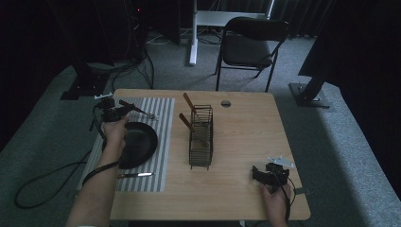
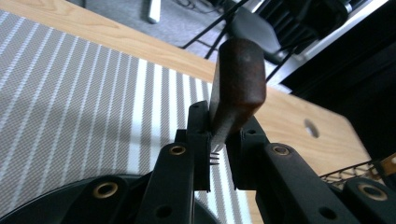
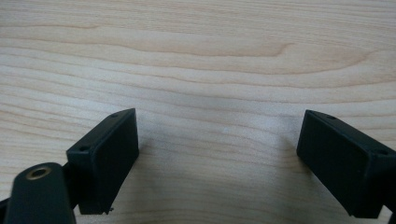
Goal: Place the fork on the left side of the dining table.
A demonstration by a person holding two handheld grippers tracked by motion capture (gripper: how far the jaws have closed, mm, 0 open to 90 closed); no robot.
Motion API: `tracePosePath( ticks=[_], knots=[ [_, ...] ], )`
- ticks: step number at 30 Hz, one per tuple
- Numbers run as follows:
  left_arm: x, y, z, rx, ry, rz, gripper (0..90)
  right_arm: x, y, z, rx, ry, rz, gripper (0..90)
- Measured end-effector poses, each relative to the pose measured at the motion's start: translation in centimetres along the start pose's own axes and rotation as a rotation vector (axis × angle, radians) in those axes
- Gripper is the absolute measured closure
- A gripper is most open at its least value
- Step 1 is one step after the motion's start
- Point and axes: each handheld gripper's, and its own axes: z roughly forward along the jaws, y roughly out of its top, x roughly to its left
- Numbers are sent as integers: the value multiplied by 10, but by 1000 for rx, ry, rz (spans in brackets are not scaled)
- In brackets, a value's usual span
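Left claw clenches a wooden-handled fork over the striped mat, handle jutting beyond its tips.

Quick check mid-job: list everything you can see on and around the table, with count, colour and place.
Brown wooden-handled fork: one, clamped in left gripper above the placemat.
Round black plate: one, on the placemat.
Grey-and-white striped placemat: one, table's left side.
Silver table knife: one, placemat's near edge.
Dark wire cutlery basket: one, table centre.
Brown wooden-handled utensils: two, standing in the basket.
Light wooden table: one.
Black folding chair: one, behind the table.
Left gripper: black, shut on the fork.
Right gripper: black, fingers open over bare wood.
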Motion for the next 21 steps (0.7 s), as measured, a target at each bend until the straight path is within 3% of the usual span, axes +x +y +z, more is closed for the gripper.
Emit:
tracePosePath(
  ticks=[3, 5, 10, 17, 21],
  knots=[
    [2, 0, 5, 10, 24, 20, 803, 0, 0, 0, 0, 0, 1, 124],
    [5, -2, 8, 21, 42, 12, 803, 0, 0, 0, 0, -1, 1, 124],
    [12, -3, 11, 8, 32, -17, 803, 0, 0, 0, 0, -2, 2, 125],
    [27, -5, 16, 5, 10, -98, 802, 0, 0, 0, -1, -2, 2, 126],
    [29, -8, 16, 11, 43, -69, 773, 0, 0, 0, -1, -2, 2, 126]
  ],
)
